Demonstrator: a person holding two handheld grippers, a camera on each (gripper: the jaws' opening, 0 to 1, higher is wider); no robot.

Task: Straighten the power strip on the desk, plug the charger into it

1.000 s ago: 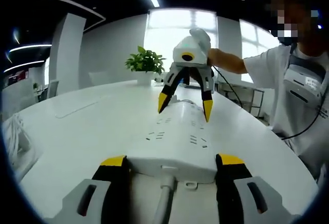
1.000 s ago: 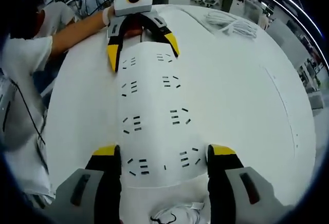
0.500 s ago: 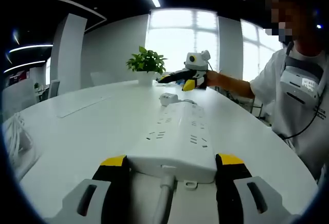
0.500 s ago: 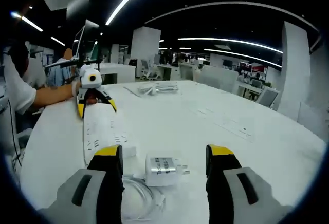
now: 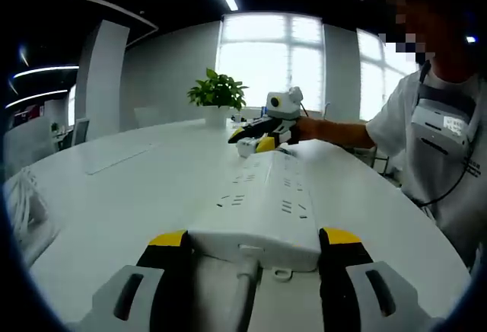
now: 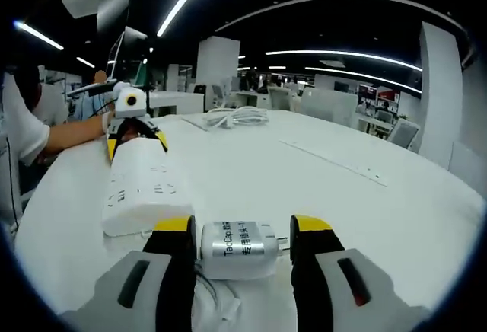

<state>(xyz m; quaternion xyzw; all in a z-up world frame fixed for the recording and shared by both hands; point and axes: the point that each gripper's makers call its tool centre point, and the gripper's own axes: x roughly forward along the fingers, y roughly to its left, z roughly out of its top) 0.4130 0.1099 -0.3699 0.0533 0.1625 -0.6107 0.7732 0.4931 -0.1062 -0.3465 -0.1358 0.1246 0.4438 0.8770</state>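
Observation:
A white power strip (image 5: 262, 199) lies lengthwise on the white table, its cable end toward me. My left gripper (image 5: 253, 239) is shut on that end, one jaw on each side; the same gripper (image 6: 137, 143) appears at the strip's (image 6: 144, 191) far end in the right gripper view. At the strip's other end lies a white charger (image 6: 237, 248) on its side, prongs pointing right, with its white cable (image 6: 217, 301) coiled under it. My right gripper (image 6: 242, 229) is open, its jaws close on either side of the charger with thin gaps. The right gripper (image 5: 253, 140) reaches in low over the charger (image 5: 245, 147).
A person (image 5: 437, 142) stands at the table's right edge, and a sleeve (image 6: 23, 138) is at the left. A potted plant (image 5: 217, 92) stands at the far side. A bundle of white cable (image 6: 236, 116) lies farther across the table (image 6: 342, 195).
My right gripper left the strip's far end, turned toward the charger, came down to it and narrowed its jaws around it. The left gripper and strip stayed put.

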